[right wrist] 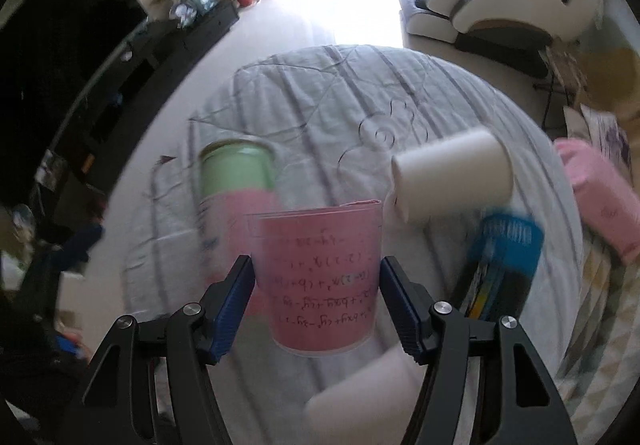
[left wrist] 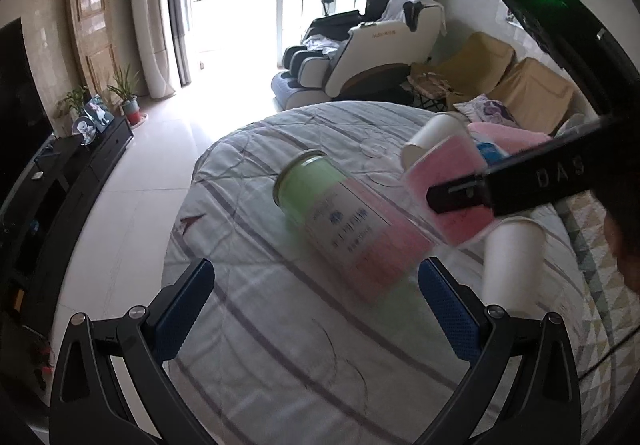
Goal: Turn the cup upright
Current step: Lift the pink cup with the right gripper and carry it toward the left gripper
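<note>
Cup (right wrist: pixel 320 281), a clear plastic one lined with pink paper bearing handwritten formulas, is held above the striped quilt (right wrist: pixel 304 93), pinched between the blue pads of the right gripper (right wrist: pixel 318 305). Its rim is seen uppermost in the right wrist view, and in the left wrist view it appears tilted. Around it several things are seen lying on the quilt: a green-and-pink can (right wrist: pixel 236 181) on its side to the left, a white paper cup (right wrist: pixel 452 179) on its side just beyond, a blue-capped dark can (right wrist: pixel 504 265) to the right, and a pink bundle (right wrist: pixel 600 193) farther right. Another white paper cup (left wrist: pixel 512 261) is seen below the held cup. The left gripper (left wrist: pixel 316 309) is held spread wide above the quilt, with nothing between its pads, near the green-and-pink can.
</note>
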Action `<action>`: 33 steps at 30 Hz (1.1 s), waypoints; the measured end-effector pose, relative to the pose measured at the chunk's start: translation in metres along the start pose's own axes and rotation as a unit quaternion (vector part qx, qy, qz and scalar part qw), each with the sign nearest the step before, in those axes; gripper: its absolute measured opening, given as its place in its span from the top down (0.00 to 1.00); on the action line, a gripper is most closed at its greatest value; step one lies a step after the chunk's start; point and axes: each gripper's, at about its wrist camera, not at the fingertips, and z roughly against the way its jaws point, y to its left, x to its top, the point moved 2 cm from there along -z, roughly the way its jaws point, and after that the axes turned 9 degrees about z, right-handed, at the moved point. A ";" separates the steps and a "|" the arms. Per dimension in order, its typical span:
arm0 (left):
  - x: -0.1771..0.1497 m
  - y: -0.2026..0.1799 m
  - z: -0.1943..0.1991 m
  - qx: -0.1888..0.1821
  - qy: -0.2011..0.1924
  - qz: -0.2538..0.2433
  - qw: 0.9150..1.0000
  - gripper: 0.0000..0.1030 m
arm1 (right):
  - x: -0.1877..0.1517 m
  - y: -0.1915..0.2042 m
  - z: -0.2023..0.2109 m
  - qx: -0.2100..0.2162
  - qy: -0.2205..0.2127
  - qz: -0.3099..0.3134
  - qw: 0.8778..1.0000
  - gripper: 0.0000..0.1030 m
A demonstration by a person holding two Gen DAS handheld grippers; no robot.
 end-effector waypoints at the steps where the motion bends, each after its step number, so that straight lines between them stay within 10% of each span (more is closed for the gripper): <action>1: -0.004 0.000 0.005 -0.002 0.000 -0.003 1.000 0.00 | -0.010 0.004 0.004 0.005 -0.003 -0.011 1.000 0.36; 28: -0.086 0.026 0.037 -0.011 0.067 -0.021 0.997 0.00 | -0.091 0.074 -0.055 0.090 0.058 -0.176 0.979 0.36; 33: -0.087 0.021 0.040 -0.026 0.072 -0.024 0.997 0.00 | -0.096 0.074 -0.047 0.097 0.041 -0.177 0.979 0.22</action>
